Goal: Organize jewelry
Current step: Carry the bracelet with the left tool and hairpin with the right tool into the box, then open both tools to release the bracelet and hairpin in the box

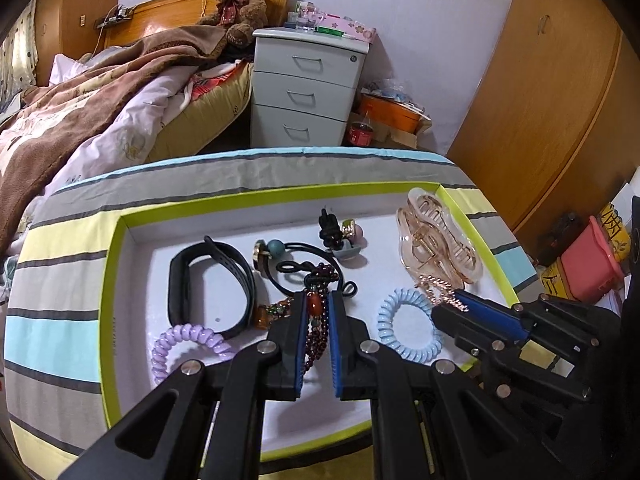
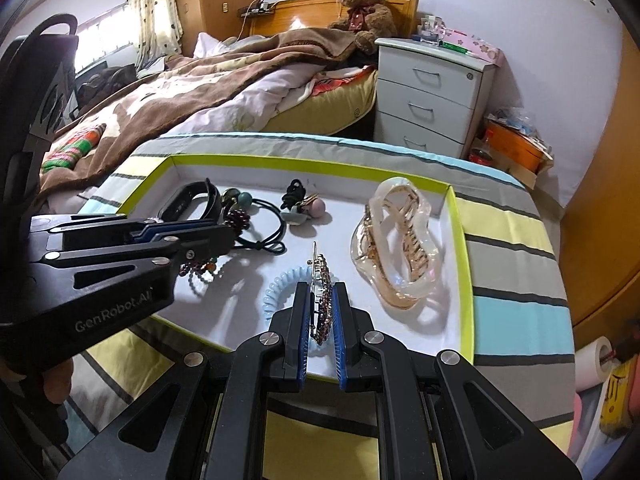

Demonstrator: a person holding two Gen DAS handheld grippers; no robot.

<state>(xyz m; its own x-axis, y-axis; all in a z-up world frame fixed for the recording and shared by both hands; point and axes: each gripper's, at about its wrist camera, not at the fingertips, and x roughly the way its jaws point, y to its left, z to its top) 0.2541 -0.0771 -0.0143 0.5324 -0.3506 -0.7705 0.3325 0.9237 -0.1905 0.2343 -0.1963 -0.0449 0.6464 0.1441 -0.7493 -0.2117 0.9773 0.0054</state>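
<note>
A shallow white tray with a lime-green rim [image 1: 116, 280] [image 2: 460, 240] lies on a striped cloth. My left gripper [image 1: 318, 300] is shut on a dark red bead bracelet [image 1: 316, 332] with an orange bead, over the tray's middle. My right gripper [image 2: 322, 292] is shut on a rhinestone hair clip [image 2: 322, 304] above a light blue coil hair tie [image 2: 280, 288] [image 1: 408, 328]. The tray also holds a black wristband [image 1: 208, 288], a purple coil tie [image 1: 188, 348], black elastic ties with charms [image 1: 304, 256] and a large clear amber claw clip [image 1: 436, 236] [image 2: 396, 240].
The striped cloth [image 1: 60, 320] covers a low surface. Behind it stand a bed with a brown blanket [image 1: 80, 112], a teddy bear [image 1: 240, 4] and a grey three-drawer cabinet [image 1: 308, 88]. A wooden wardrobe [image 1: 540, 100] is to the right, with boxes on the floor.
</note>
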